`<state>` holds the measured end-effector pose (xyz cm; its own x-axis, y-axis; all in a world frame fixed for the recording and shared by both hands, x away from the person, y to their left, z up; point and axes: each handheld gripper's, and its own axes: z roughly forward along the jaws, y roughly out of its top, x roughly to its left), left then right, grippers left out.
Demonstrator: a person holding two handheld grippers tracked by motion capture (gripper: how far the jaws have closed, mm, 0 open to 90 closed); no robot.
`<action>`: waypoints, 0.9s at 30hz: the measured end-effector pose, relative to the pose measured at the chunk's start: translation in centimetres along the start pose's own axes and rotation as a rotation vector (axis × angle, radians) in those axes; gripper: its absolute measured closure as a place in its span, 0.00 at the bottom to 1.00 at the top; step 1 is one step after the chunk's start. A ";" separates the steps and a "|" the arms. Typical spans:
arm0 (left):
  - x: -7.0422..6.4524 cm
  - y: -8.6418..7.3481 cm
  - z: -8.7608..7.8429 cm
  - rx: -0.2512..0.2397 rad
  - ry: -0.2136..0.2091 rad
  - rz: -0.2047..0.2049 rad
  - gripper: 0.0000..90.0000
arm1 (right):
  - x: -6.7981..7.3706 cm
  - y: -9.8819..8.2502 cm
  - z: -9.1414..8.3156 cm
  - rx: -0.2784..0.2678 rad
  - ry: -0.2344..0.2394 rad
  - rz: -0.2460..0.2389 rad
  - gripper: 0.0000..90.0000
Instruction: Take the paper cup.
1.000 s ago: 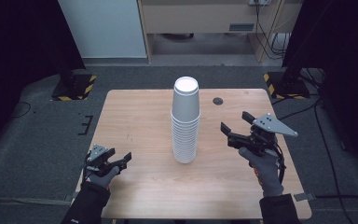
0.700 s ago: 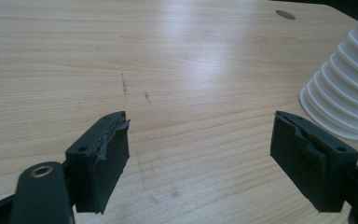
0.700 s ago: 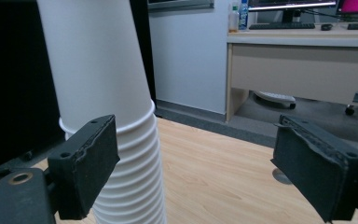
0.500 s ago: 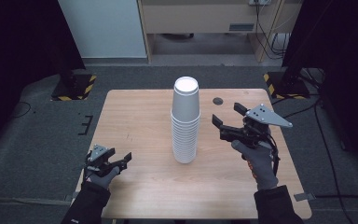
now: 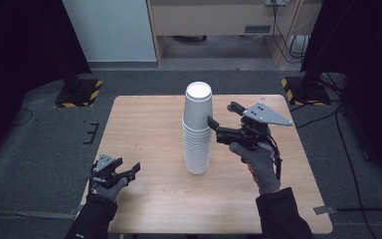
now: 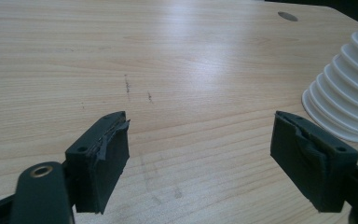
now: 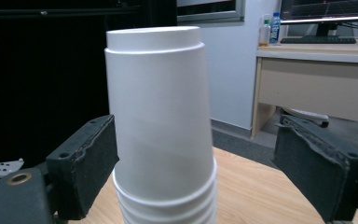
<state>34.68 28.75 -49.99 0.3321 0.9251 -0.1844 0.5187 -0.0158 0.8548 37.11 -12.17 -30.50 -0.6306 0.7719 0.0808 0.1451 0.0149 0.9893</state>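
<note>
The right gripper [image 5: 223,121] has its jaws spread wide with the top paper cup [image 7: 161,107] of the upside-down cup stack [image 5: 197,130] between them, nearer the left jaw, apparently placed to lift that cup off. The left gripper [image 5: 127,170], jaws also apart on nothing, rests low with the stack's base beyond its right jaw. Below is a pale wooden table [image 5: 144,119], grey carpet around it.
</note>
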 end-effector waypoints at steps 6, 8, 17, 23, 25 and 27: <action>0.0 0.0 0.0 0.001 -0.001 0.000 0.20 | 0.8 0.2 1.5 0.011 0.013 0.000 0.15; 0.0 0.0 0.0 0.001 -0.001 0.001 0.20 | 0.9 0.2 1.7 0.012 0.016 -0.003 0.15; 0.0 0.0 0.0 0.003 0.000 -0.003 0.20 | 1.5 0.3 3.6 0.020 0.034 -0.004 0.15; 0.1 0.0 0.0 0.005 0.000 -0.001 0.20 | 1.6 0.0 4.7 0.032 0.032 0.000 0.14; 0.1 0.0 0.0 0.004 -0.001 -0.002 0.20 | 1.7 -0.1 5.1 0.035 0.033 -0.003 0.14; 0.1 0.0 0.0 0.004 -0.001 -0.001 0.20 | 1.7 -0.1 5.3 0.037 0.029 -0.003 0.14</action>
<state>34.74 28.81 -50.02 0.3319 0.9249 -0.1857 0.5219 -0.0160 0.8529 40.03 -7.48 -31.14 -0.6532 0.7527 0.0822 0.1707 0.0406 0.9845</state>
